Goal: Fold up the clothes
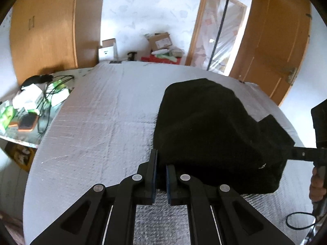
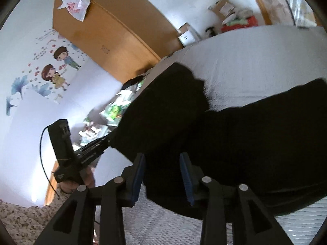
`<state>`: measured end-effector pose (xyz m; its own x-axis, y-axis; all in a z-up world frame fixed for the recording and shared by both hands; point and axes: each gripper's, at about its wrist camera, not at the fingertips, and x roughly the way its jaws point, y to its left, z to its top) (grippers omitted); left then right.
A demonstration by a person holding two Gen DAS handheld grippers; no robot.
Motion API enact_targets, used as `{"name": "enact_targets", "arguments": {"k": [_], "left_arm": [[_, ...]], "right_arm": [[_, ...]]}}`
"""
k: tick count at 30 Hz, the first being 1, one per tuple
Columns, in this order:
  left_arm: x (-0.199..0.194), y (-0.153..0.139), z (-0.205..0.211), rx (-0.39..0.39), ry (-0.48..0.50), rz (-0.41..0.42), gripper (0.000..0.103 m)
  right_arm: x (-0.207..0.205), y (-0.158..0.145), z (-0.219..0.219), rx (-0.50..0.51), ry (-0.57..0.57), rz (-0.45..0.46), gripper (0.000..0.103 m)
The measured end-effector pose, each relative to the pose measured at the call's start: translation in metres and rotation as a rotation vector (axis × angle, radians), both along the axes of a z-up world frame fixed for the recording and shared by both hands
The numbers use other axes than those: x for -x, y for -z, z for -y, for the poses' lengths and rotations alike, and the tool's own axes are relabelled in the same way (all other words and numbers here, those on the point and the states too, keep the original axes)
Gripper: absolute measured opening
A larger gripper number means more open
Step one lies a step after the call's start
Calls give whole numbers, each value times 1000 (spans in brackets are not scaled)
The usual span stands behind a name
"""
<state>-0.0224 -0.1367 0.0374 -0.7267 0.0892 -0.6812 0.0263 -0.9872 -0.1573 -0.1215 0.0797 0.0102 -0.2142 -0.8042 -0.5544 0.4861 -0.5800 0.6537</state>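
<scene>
A black garment lies bunched on a bed covered with a pale quilted sheet, sitting toward the right half of the surface in the left wrist view. The left hand-held gripper is clenched, its blue-lined fingers nearly together with only a narrow slit between them; the near edge of the garment lies right at its fingertips, but whether any cloth is pinched there cannot be told. In the right wrist view the same gripper shows from the side, its tips buried in a raised fold of the garment, which stands up off the bed there. The right hand-held gripper is released, its jaws apart with the garment's lower edge lying between the blue pads without being pressed. From the left wrist view the right hand-held gripper reaches in from the right edge, its tip against the garment's right corner, with a hand on its handle. A hand grips the left unit's handle as well. Beyond the bed stand a wooden wardrobe, a wooden door, and cardboard boxes against the far wall. A cluttered side table with cables sits beside the bed. Cartoon wall stickers show on the wall.
</scene>
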Motion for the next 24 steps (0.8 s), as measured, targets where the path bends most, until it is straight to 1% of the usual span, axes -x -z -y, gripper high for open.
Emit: {"name": "enact_targets", "arguments": {"k": [3, 7, 8, 9, 11, 12, 14, 15, 17, 20, 22, 24], "left_arm": [[-7, 3, 3, -4, -1, 8, 7], [-15, 1, 3, 21, 7, 14, 7], [-17, -1, 2, 31, 10, 10, 7], [-19, -4, 0, 41, 20, 3, 7], [-22, -11, -4, 58, 46, -16, 7], [-23, -15, -6, 64, 53, -26, 9], [-26, -23, -11, 70, 85, -52, 12], [-27, -27, -14, 72, 104, -65, 17], [-28, -34, -22, 70, 157, -95, 24], [-26, -43, -39, 90, 223, -133, 24], [-22, -47, -48, 119, 234, -153, 24], [-15, -49, -51, 128, 241, -153, 24]], "right_arm": [[2, 1, 8, 46, -15, -10, 37], [7, 1, 14, 82, -6, -4, 37], [9, 1, 15, 86, 7, -5, 35], [11, -1, 17, 82, 26, -10, 20], [12, -5, 18, 78, 46, -30, 8], [13, -8, 18, 84, 51, -42, 6], [13, -17, 20, 87, 49, -71, 5], [13, -21, 22, 88, 46, -83, 5], [14, -30, 26, 93, 39, -103, 5], [18, -44, 31, 133, 28, -119, 4], [23, -54, 37, 161, 23, -128, 4], [25, -59, 44, 164, 9, -133, 4]]}}
